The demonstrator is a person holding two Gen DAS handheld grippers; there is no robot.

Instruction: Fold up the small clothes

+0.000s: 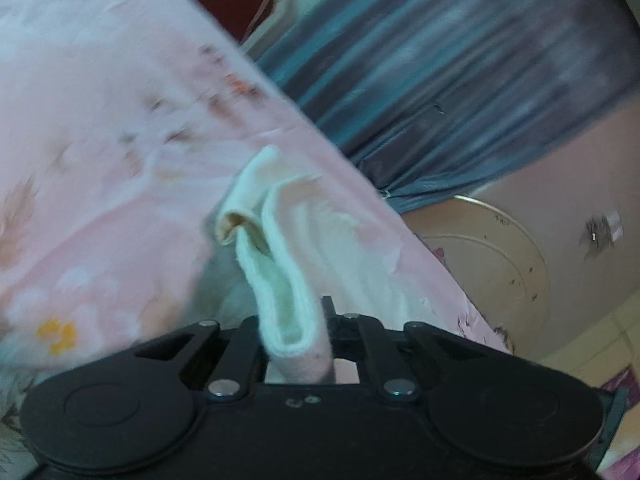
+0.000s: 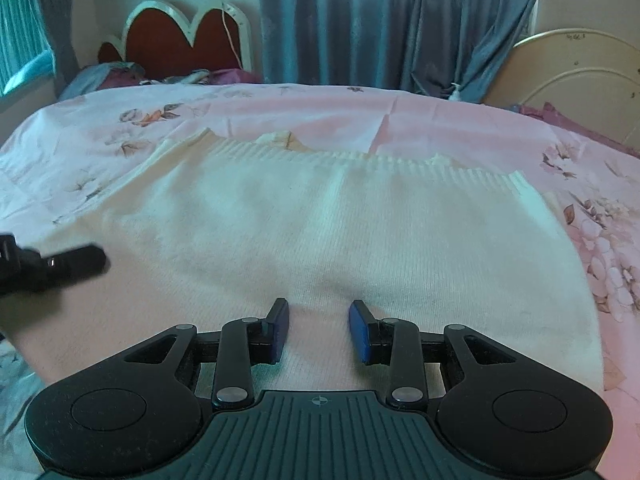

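A cream knitted garment (image 2: 320, 224) lies spread flat on the pink floral bed sheet (image 2: 460, 128), its ribbed hem on the far side. My right gripper (image 2: 319, 322) is open, with its blue pads (image 2: 280, 330) low over the garment's near edge. My left gripper (image 1: 298, 344) is shut on a fold of the cream garment (image 1: 276, 280) and holds it lifted, tilted above the sheet (image 1: 100, 140). The left gripper also shows as a dark blurred shape at the left edge of the right wrist view (image 2: 48, 264).
A red heart-shaped headboard (image 2: 184, 40) and pillows stand at the bed's far end. Blue-grey curtains (image 2: 380, 20) hang behind. A cream round-topped panel (image 2: 572, 76) stands at the right beyond the bed.
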